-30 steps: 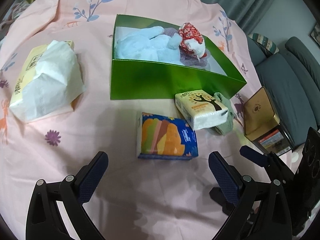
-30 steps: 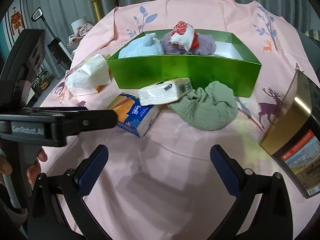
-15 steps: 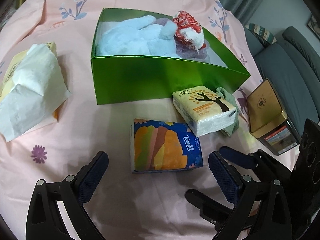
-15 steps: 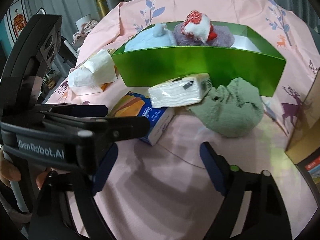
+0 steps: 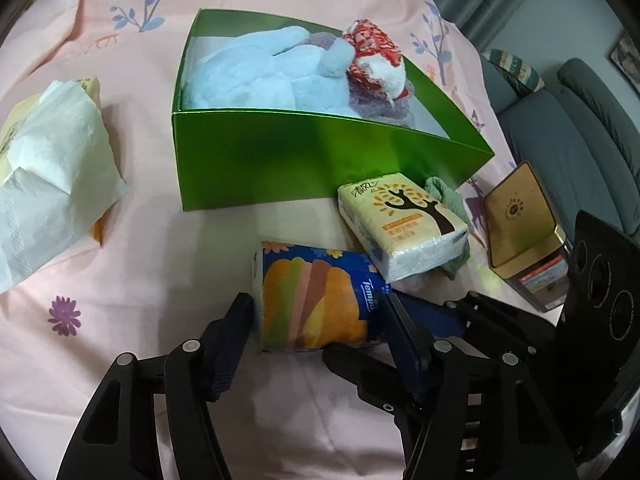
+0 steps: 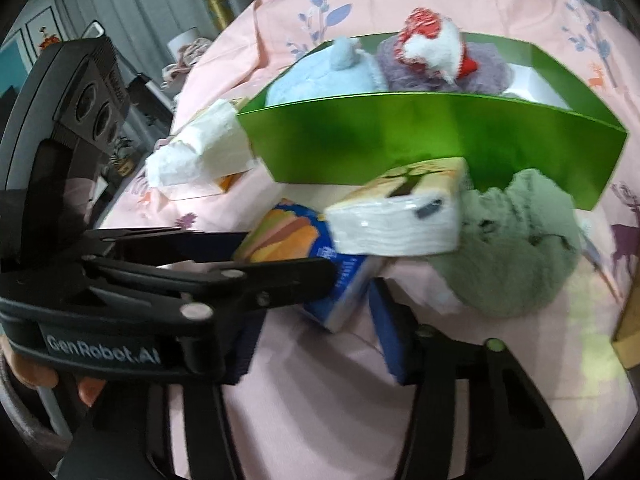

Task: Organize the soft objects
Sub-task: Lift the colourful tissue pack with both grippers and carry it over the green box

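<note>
Two tools crowd one blue pack (image 5: 316,304) on the table before the green box (image 5: 320,160): left tool (image 5: 320,316) just closed onto it, right tool (image 6: 316,316) closing alongside, so we fear a clash, or toppling the white pack (image 5: 404,224) leaning there.

Left gripper (image 5: 320,320) jaws, just closing, flank blue Tempo tissue pack (image 5: 316,304) on pink cloth (image 5: 160,240); pads at pack's sides. Tree-print tissue pack (image 5: 404,224) leans on it. Green box (image 5: 312,160) behind holds light-blue plush (image 5: 260,76). Right gripper (image 5: 440,316) alongside.
</note>
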`<state>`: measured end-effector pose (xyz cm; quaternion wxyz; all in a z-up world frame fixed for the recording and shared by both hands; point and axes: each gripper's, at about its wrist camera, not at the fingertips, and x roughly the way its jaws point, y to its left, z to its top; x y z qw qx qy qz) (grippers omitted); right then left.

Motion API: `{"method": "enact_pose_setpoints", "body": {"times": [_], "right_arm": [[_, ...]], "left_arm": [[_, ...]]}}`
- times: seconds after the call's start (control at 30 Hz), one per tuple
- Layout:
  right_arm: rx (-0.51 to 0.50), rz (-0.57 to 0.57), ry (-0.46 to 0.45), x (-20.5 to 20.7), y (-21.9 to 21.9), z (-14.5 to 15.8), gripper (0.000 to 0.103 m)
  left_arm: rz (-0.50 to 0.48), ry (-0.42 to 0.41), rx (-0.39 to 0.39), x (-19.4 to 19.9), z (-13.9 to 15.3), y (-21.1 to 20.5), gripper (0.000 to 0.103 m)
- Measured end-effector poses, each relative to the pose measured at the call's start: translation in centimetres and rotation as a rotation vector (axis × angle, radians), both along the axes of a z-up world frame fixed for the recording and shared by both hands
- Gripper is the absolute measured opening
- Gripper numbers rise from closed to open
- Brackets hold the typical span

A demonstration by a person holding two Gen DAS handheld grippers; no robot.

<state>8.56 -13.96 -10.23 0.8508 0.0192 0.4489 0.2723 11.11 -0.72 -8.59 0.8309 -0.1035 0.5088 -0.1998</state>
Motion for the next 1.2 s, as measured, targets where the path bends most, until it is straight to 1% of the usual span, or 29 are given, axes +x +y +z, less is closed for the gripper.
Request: {"method": "enact_pose_setpoints", "body": {"times": [0.1,0.27,0.4,0.53,0.77,0.9,1.2], "right_arm": [[-0.003,0.011,-0.008,-0.2,0.1,0.1,0.046],[-0.011,0.014,-0.02,-1.2,-0.1,0.6,0.045],[-0.002,0.013,-0.033,-2.5,-0.4,1.5,0.045],[0.005,0.017,-0.047,-4.0,-0.8,2.4,0.045],[0.008,0.025,-0.105,-7.1,-1.8,4.2,0.045],[-0.002,0.021,-0.142,-8.6,-2.4,5.5,0.045],[0.0,0.012,-0.232,-11.0,-4.0,8.2,0.045]], "left_arm": [[-0.004,0.0,0.0,-0.1,0.1,0.0,0.065],[-0.011,-0.009,0.011,-0.9,0.7,-0.2,0.065],[-0.013,-0.022,0.003,-2.3,1.6,-0.3,0.065],[-0.018,-0.047,0.011,-4.1,2.6,-0.7,0.065],[-0.027,-0.091,0.01,-7.1,4.9,-1.7,0.065],[-0.034,-0.116,0.002,-8.2,6.2,-2.2,0.065],[-0.052,-0.189,0.015,-10.5,9.3,-3.6,0.065]]}}
